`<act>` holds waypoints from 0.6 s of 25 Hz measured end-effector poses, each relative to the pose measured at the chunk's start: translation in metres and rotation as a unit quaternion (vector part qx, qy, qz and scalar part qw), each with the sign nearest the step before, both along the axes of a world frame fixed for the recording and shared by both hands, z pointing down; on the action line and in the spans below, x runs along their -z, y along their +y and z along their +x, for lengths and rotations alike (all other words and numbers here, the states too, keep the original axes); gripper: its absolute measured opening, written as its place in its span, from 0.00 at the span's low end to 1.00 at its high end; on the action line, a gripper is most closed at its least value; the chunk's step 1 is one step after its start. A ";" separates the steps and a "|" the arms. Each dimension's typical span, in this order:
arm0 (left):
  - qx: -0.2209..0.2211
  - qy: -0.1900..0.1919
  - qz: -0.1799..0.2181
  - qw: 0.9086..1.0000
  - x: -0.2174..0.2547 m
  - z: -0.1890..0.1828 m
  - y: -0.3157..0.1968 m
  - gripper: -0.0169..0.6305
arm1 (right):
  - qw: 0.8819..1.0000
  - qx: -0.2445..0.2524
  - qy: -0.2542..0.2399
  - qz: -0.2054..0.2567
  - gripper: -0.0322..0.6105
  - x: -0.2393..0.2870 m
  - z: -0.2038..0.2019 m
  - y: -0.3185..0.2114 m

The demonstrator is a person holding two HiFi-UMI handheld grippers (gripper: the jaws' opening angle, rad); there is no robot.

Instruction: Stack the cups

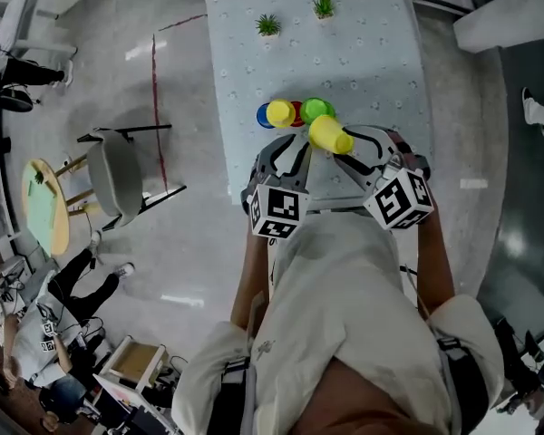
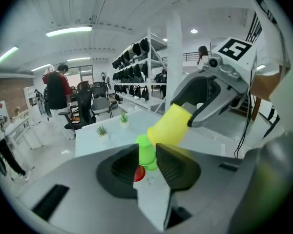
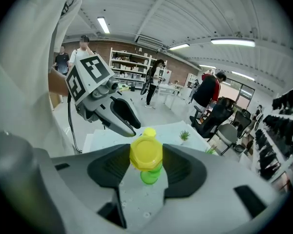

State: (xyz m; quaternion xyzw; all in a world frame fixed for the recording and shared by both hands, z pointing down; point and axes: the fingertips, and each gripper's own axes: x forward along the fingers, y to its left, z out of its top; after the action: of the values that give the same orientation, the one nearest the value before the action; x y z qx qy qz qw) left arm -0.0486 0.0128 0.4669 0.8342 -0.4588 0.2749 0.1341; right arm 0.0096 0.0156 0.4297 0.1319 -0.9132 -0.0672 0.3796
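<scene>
Right gripper: jaws clamped on a yellow cup, gripped near its closed base. The cup is tilted in the air above the table, mouth turned away from the gripper toward the row of cups. Left gripper: jaws a narrow gap apart with nothing between the pads, raised over the table just beside the right one. Both sit close to the near edge of the pale patterned table. Beyond the jaws a row of cups stands close together on the table: blue cup, second yellow cup, red cup, green cup. At the far edge are two small potted plants. On the floor to the left of the table stands a grey chair.
</scene>
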 end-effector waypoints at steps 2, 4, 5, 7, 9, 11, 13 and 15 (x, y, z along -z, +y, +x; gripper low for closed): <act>0.006 -0.001 0.003 1.000 0.002 -0.004 -0.001 0.21 | 1.000 0.003 0.003 0.003 0.37 0.001 -0.003 -0.004; 0.013 -0.001 0.005 1.000 0.003 -0.009 -0.003 0.21 | 1.000 0.009 0.007 0.005 0.37 0.001 -0.007 -0.009; 0.017 -0.001 0.005 1.000 0.003 -0.011 -0.004 0.21 | 1.000 0.012 0.010 0.006 0.37 0.002 -0.009 -0.011; 0.024 0.000 0.005 1.000 0.004 -0.016 -0.004 0.21 | 1.000 0.017 0.016 0.008 0.37 0.003 -0.014 -0.017; 0.029 0.001 0.005 1.000 0.004 -0.019 -0.006 0.21 | 0.999 0.021 0.024 0.008 0.37 0.003 -0.019 -0.024; 0.033 0.002 0.005 0.999 0.004 -0.022 -0.008 0.21 | 0.999 0.026 0.030 0.004 0.37 0.001 -0.023 -0.031; 0.037 0.002 0.004 0.999 0.003 -0.024 -0.010 0.21 | 0.999 0.034 0.034 -0.003 0.37 -0.001 -0.027 -0.036; 0.040 0.001 0.004 0.999 0.003 -0.026 -0.011 0.21 | 0.998 0.043 0.039 -0.009 0.37 -0.003 -0.032 -0.040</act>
State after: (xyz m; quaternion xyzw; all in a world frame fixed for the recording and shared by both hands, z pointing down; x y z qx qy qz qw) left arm -0.0746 0.0018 0.4642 0.8157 -0.4930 0.2669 0.1423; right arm -0.0221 -0.0243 0.4325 0.0862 -0.9033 -0.0799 0.4126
